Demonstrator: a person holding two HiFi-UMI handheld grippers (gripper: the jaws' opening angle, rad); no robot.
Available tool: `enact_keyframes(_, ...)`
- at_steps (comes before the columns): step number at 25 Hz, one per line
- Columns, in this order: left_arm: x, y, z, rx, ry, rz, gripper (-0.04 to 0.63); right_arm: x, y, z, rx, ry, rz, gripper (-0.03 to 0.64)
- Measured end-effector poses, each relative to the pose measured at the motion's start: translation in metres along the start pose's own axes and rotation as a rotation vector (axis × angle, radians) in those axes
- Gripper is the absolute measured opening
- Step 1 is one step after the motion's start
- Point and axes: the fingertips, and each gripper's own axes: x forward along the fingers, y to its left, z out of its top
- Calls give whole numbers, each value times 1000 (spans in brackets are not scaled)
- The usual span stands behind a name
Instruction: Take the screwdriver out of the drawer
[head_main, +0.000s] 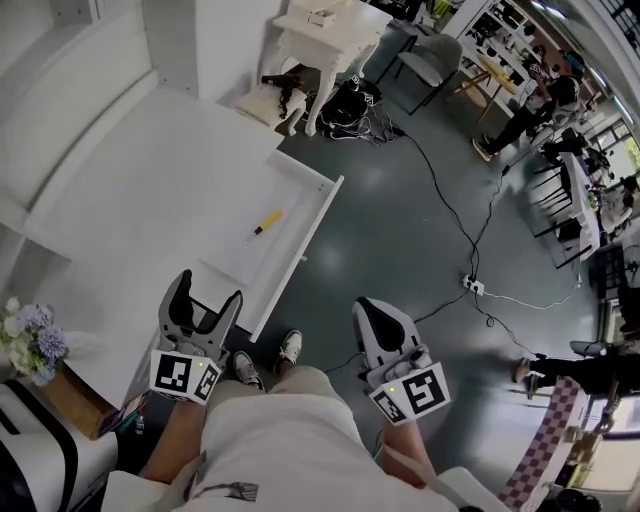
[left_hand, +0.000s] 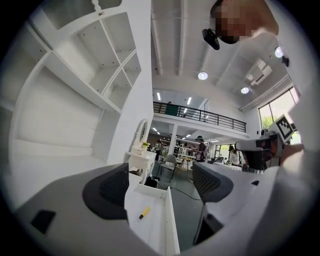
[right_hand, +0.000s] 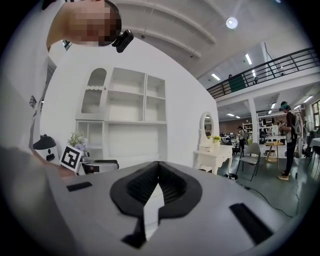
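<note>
The white drawer (head_main: 285, 195) stands pulled out over the grey floor (head_main: 400, 240), and the screwdriver (head_main: 266, 222) lies loose on its bare bottom, near the middle. Its yellow handle points toward 1 o'clock in the head view and its thin shaft toward 7 o'clock. Nothing touches it.

The left gripper (head_main: 209, 288) hovers at the near end of the drawer, with the screwdriver at 1 o'clock from it and well apart. Its 2 fingers (head_main: 183, 290) are spread wide with nothing between them. In the left gripper view the drawer (left_hand: 150, 205) and the screwdriver (left_hand: 144, 213) show through the gap, beyond the dark pads (left_hand: 112, 192).

The right gripper (head_main: 366, 308) is held over the floor at 3 o'clock from the left one, clear of the drawer. Its fingers (right_hand: 150, 182) are closed with the tips meeting, and they grip nothing.

The white worktop (head_main: 120, 220) runs along the drawer at 9 o'clock. A bunch of pale flowers (head_main: 28, 335) sits at its near left corner. The person's shoes (head_main: 290, 348) rest on the floor between the 2 grippers. A white dressing table (head_main: 325, 30) stands at 12 o'clock beyond the drawer, and a power strip (head_main: 473, 287) with its cable lies on the floor at 3 o'clock.
</note>
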Motion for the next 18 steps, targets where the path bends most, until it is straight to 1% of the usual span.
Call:
enact_keyframes(3,13,-2,-6,20,25,20,382,4,-17,-4,20,-17,20,11)
enact_keyframes(6,28,5,-10,37,52,50,382,14,-38,-3,31,-29,39,11)
enact_keyframes(10,51,10,-15,80,103,59,380,25,-66,-1,60,-33,62,11)
enact_keyframes(12,64,14,-26,87,130,75,380,31,-77,-7,72,-25,72,11)
enact_keyframes(15,85,24,-53,73,179,95,380,43,-89,-20,94,-7,90,11)
enact_keyframes(18,107,31,-79,85,234,96,380,53,-99,-36,113,19,105,11)
